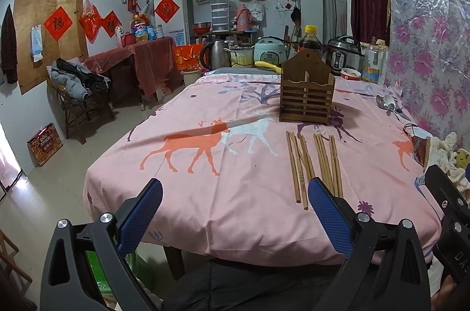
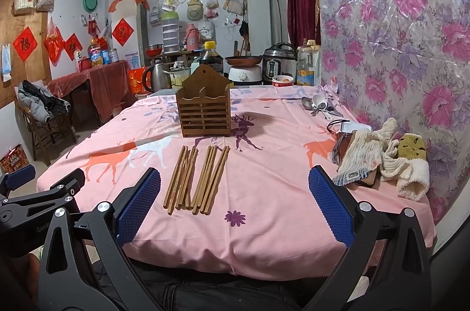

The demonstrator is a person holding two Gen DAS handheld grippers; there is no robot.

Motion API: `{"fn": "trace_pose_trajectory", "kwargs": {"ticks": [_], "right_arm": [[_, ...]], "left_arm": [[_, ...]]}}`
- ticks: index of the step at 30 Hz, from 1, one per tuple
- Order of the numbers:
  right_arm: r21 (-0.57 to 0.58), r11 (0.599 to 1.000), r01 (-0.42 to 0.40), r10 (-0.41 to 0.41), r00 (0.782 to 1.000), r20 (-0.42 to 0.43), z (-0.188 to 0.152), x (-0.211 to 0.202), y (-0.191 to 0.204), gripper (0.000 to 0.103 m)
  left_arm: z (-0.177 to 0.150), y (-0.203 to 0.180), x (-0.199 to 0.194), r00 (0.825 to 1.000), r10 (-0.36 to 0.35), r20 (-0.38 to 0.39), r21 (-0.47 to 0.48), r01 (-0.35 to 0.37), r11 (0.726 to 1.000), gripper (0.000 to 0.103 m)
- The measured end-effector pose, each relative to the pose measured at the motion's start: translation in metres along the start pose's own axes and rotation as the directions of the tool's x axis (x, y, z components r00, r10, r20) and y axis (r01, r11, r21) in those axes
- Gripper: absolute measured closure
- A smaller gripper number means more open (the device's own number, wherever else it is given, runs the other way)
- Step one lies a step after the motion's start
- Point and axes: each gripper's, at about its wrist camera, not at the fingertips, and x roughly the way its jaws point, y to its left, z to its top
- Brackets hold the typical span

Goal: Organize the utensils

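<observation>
Several wooden chopsticks point(image 2: 196, 178) lie side by side on the pink deer-print tablecloth point(image 2: 264, 193), near its front edge; they also show in the left wrist view point(image 1: 314, 164). A brown slatted wooden utensil holder point(image 2: 204, 111) stands upright behind them, also in the left wrist view point(image 1: 307, 98). Several spoons point(image 2: 318, 105) lie at the far right by the wall, seen too in the left wrist view point(image 1: 389, 103). My left gripper point(image 1: 235, 211) is open and empty, held at the table's front edge left of the chopsticks. My right gripper point(image 2: 235, 205) is open and empty, just in front of the chopsticks.
A heap of cloths and a mitt point(image 2: 382, 161) lies at the right edge by the floral wall. Kettle point(image 2: 157, 78), rice cooker point(image 2: 279, 62), bottles and a bowl point(image 2: 283, 81) crowd the table's far end. A chair with clothes point(image 2: 41, 111) stands left.
</observation>
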Motion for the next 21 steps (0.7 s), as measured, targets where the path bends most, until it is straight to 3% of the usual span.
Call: {"fn": "trace_pose_trajectory", "kwargs": {"ticks": [21], "right_arm": [[0.003, 1.0, 0.0, 0.0, 1.0, -0.003, 0.0, 0.0008, 0.0007, 0.007]], "left_arm": [[-0.001, 0.0015, 0.003, 1.0, 0.003, -0.005, -0.01, -0.003, 1.0, 0.006]]}}
